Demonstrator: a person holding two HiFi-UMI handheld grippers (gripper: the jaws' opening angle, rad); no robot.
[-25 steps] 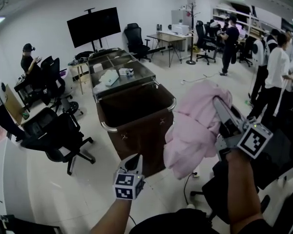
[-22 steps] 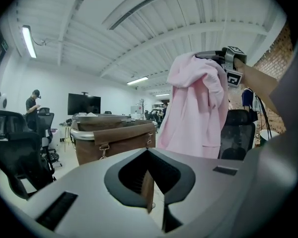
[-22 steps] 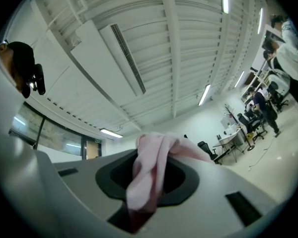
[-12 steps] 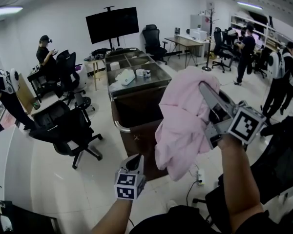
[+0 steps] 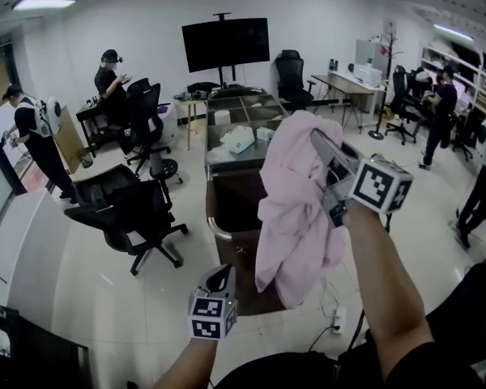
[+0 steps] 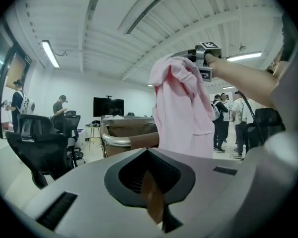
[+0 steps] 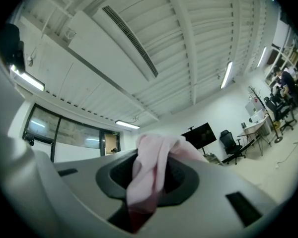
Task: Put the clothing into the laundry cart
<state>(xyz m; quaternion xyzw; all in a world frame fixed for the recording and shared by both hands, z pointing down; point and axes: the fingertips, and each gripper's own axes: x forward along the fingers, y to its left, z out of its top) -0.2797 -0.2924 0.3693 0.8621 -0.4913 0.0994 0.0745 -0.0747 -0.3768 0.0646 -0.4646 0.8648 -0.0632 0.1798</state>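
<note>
Transport is the step in hand: the right gripper (image 5: 326,154), held high, has its jaws clenched on a bunch of the pink garment (image 5: 296,217), which hangs free in the air in front of the laundry cart (image 5: 215,227). The left gripper (image 5: 219,279) sits low, jaws pressed together on nothing. Next, I judge, the garment needs carrying over the cart's open top, then releasing — clear of the rim.
</note>
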